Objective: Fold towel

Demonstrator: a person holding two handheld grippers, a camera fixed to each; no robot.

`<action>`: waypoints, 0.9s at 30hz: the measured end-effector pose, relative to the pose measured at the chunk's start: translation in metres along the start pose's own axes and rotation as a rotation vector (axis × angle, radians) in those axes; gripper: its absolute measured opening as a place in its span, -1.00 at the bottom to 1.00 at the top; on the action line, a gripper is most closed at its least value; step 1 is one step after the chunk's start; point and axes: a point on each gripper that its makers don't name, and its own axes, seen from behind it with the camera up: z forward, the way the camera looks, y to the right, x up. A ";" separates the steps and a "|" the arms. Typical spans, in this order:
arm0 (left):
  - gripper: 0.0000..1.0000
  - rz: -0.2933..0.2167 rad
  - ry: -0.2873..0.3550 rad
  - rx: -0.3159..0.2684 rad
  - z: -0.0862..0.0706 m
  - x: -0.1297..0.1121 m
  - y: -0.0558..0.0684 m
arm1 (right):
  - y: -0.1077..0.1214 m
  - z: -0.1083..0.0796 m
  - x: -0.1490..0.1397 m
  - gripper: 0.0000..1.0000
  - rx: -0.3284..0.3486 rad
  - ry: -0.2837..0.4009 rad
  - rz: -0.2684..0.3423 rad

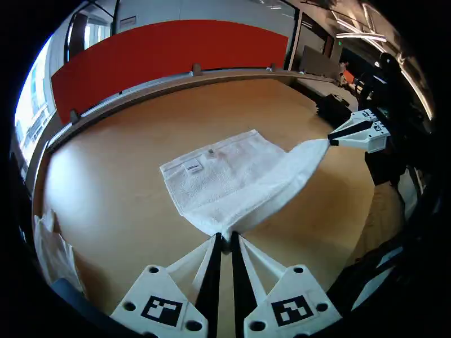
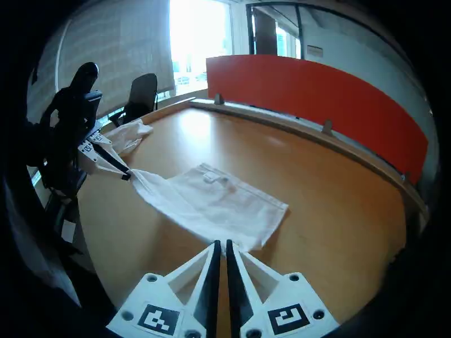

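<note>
Left gripper view: left gripper (image 1: 225,236) and right gripper (image 1: 331,141) each tight on a towel (image 1: 225,174) corner, tips hidden in the grip.

Daylight pours in from the window (image 2: 197,34) in the right gripper view. It is blown out to plain white on my feed and lays a pale sheen across the wooden table (image 2: 253,141). In the left gripper view, ceiling strip lights (image 1: 361,35) glare at the upper right. The towel (image 1: 225,180) reads bright and its weave is sharp. Shadows on the table are soft and faint. Both pictures bow hard towards the rim, where detail turns dark and smeared.
</note>
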 end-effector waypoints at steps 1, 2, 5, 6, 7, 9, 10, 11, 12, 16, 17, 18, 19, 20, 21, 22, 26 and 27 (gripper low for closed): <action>-0.75 -0.001 0.000 0.000 -0.001 0.001 0.000 | 0.000 -0.001 0.001 -0.85 0.001 0.001 0.000; -0.75 -0.002 0.000 0.000 -0.002 0.001 0.001 | -0.001 -0.002 0.001 -0.85 0.002 0.001 0.001; -0.75 -0.002 0.001 -0.002 -0.004 0.002 0.001 | -0.001 -0.002 0.001 -0.86 0.004 0.000 0.002; -0.75 -0.003 -0.001 -0.002 -0.003 0.001 0.001 | -0.001 -0.002 0.000 -0.86 0.004 -0.002 0.002; -0.75 -0.003 -0.003 -0.002 -0.002 0.000 0.001 | -0.001 -0.001 0.000 -0.86 0.005 -0.003 0.002; -0.75 -0.002 -0.006 -0.002 -0.001 -0.001 0.002 | -0.001 0.000 -0.001 -0.86 0.004 -0.004 0.001; -0.75 0.000 -0.006 -0.002 -0.001 -0.001 0.002 | -0.002 0.000 -0.001 -0.86 0.004 -0.004 0.000; -0.75 0.002 -0.006 -0.001 -0.001 -0.002 0.002 | -0.002 0.000 -0.001 -0.87 0.003 -0.004 -0.001; -0.75 0.002 -0.006 -0.002 -0.001 -0.002 0.003 | -0.001 0.000 -0.001 -0.87 0.003 -0.004 -0.002; -0.75 0.000 -0.004 -0.010 -0.001 -0.001 0.006 | 0.000 0.000 -0.001 -0.87 0.002 -0.005 -0.006; -0.75 -0.001 -0.003 -0.011 -0.001 0.000 0.006 | 0.000 0.000 -0.002 -0.87 0.003 -0.005 -0.007; -0.75 -0.002 -0.003 -0.011 -0.001 0.000 0.006 | 0.000 -0.001 -0.002 -0.88 0.004 -0.006 -0.009; -0.75 -0.004 -0.002 -0.011 -0.001 0.000 0.006 | 0.001 -0.001 -0.002 -0.88 0.004 -0.006 -0.012; -0.75 -0.006 -0.001 -0.012 -0.001 0.000 0.007 | 0.001 -0.001 -0.003 -0.88 0.005 -0.007 -0.014; -0.75 -0.007 -0.001 -0.012 -0.001 0.000 0.007 | 0.001 -0.001 -0.003 -0.88 0.005 -0.008 -0.017; -0.75 -0.008 -0.002 -0.012 -0.001 0.000 0.007 | 0.001 0.000 -0.004 -0.88 0.005 -0.009 -0.021; -0.75 -0.008 -0.002 -0.014 0.000 -0.001 0.009 | 0.002 0.000 -0.005 -0.89 0.004 -0.013 -0.031; -0.75 -0.007 -0.002 -0.014 0.000 -0.001 0.010 | 0.002 0.000 -0.006 -0.90 0.004 -0.015 -0.032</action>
